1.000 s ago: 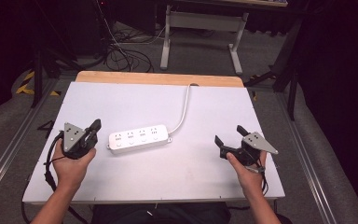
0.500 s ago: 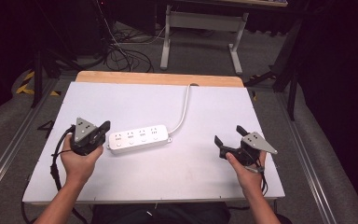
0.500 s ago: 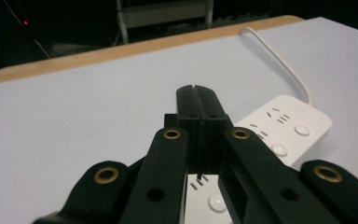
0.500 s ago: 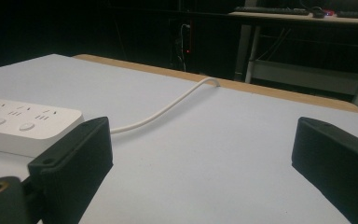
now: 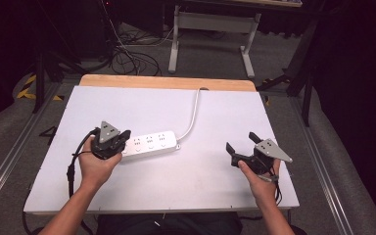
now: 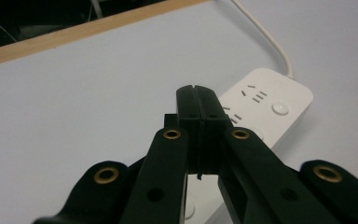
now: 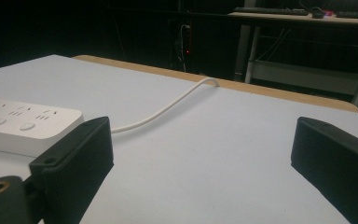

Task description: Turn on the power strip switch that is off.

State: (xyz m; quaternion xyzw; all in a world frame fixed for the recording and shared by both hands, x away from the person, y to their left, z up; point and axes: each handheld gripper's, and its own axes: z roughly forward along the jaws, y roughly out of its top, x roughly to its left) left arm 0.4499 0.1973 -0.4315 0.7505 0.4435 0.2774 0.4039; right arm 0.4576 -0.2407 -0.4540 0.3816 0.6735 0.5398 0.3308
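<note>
White board over a wooden table (image 5: 142, 82) filled the frame, with dark floor, loose cables and a metal desk frame (image 5: 210, 34) behind. A white power strip (image 5: 149, 143) lay left of centre on the board, its cord (image 5: 194, 110) curving away toward the far edge. The left gripper (image 5: 120, 143) was poised at the strip's near left end, its jaws pressed together with nothing between them; seen from the left gripper view, the closed tips (image 6: 198, 100) hovered over the strip's (image 6: 265, 100) row of round buttons (whether they touched the casing could not be told). The right gripper (image 5: 240, 147) sat well apart on the right side of the board, jaws spread wide and empty, and in the right gripper view it looked across bare board toward the strip (image 7: 28, 123) and cord (image 7: 168, 107).

The work in hand appeared to be pressing one of the strip's switch buttons with the closed left tips. Doing it well would likely mean keeping the jaws shut so they act as a single blunt point, centring them over one button rather than the socket slots, and pushing straight down, since a slanted push could slide the light strip across the smooth board. The open right gripper could steady the strip's far end if it began to shift
</note>
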